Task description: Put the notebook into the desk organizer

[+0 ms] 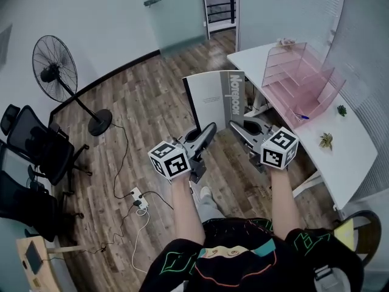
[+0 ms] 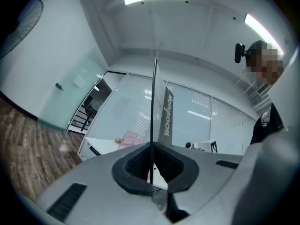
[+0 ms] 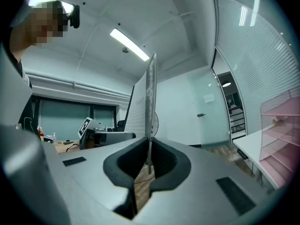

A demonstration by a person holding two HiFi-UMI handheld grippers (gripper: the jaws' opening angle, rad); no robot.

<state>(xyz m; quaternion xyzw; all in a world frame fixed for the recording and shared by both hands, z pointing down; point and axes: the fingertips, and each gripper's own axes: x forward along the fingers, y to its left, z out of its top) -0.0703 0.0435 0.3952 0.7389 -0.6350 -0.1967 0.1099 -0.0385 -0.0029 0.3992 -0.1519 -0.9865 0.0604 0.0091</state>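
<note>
**Holding notebook (image 1: 216,99) upright in two grippers, short of the desk organizer (image 1: 301,75)**

Clamped from both sides. Left gripper (image 1: 208,128) shut on the lower left corner of the grey cover. Right gripper (image 1: 235,125) shut on the lower right corner, under the darker strip lettered "Notebook". Both gripped by the person's hands, marker cubes facing the head camera.

Seen edge-on in the left gripper view as a thin dark line rising straight up from between the black fingers (image 2: 133,165), pinched tight with no gap on either side. Same in the right gripper view: a thin pale edge standing vertical, fingers (image 3: 124,165) closed on its bottom.

Held in the air above the wooden floor (image 1: 152,96), near the corner of the white desk (image 1: 346,163), touching neither. Not yet in any compartment.

Set on that desk, right of the notebook and apart from it: pink translucent organizer with stepped trays. Lying just beside its near end, a blue pen (image 1: 302,117). Further along the desk, two small green plants (image 1: 326,140).

Off to the left on the floor: pedestal fan (image 1: 56,69), black office chairs (image 1: 36,148), white power strip (image 1: 138,198) with trailing cables.
</note>
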